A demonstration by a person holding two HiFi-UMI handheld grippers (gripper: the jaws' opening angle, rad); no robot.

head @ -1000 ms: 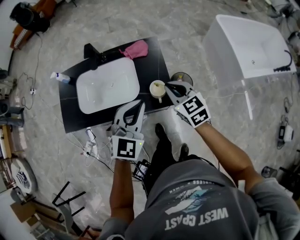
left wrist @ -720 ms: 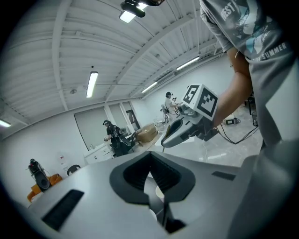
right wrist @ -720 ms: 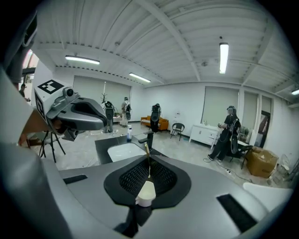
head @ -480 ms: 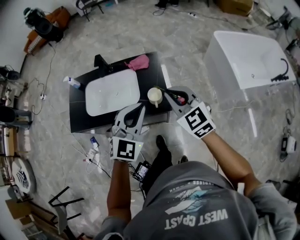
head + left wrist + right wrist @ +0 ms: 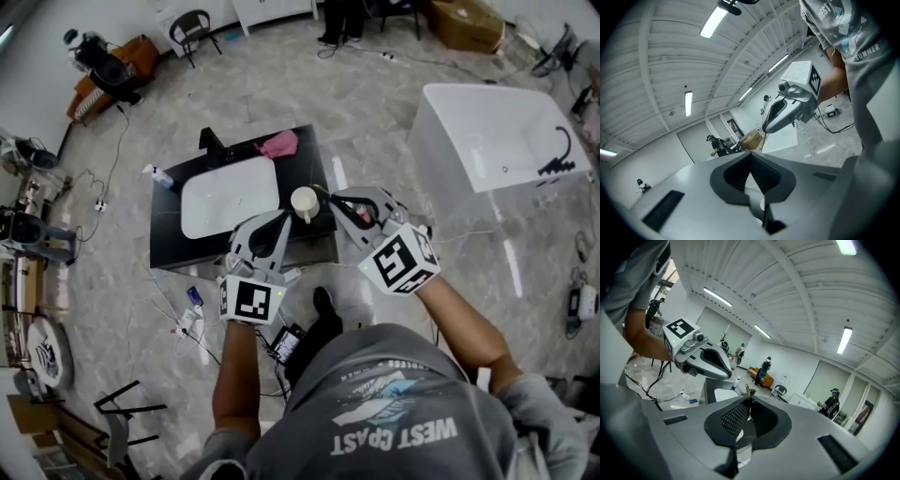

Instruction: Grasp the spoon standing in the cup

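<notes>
The spoon point(image 5: 747, 391) is held between the fingers of the right gripper point(image 5: 749, 400), which are pressed together on its thin handle. The top of the handle is seen sticking up just past the fingertips. Whether the low end of the spoon is in the cup point(image 5: 305, 201) cannot be told. The cup is found at the right edge of the worktop point(image 5: 169, 253), just beside the white sink point(image 5: 230, 195). The tip of the right gripper point(image 5: 330, 195) is held just beside the cup. The left gripper point(image 5: 280, 221) is held over the front edge of the worktop, near the cup but apart from it. Its fingers are closed tip to tip, and nothing is held between them. A pink cloth point(image 5: 278, 144) is seen at the back edge, and a small bottle point(image 5: 159, 174) at the back left corner.
</notes>
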